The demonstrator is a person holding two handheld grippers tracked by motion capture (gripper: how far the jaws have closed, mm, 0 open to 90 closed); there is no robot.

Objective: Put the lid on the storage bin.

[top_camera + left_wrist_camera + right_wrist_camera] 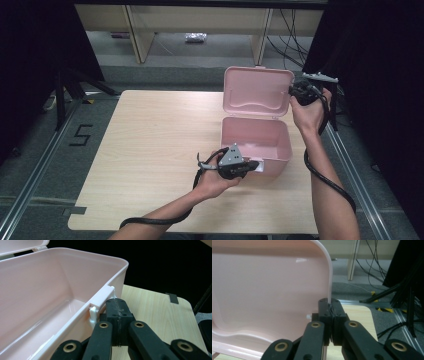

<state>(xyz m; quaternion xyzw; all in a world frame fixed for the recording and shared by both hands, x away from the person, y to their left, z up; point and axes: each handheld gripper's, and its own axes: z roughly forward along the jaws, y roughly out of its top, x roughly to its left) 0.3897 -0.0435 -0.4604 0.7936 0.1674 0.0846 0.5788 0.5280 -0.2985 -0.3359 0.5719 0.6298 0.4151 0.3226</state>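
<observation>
Left tongs [256,164] clenched, pressed against front latch [101,302] of pink box [256,142] | right tongs [293,93] clamped on raised lid [257,91] edge | box stood open on worktop [150,150], right of centre

light: even, soft overhead | shadows: faint | glare: mild sheen on pink box [50,290] | near parts blurred
</observation>
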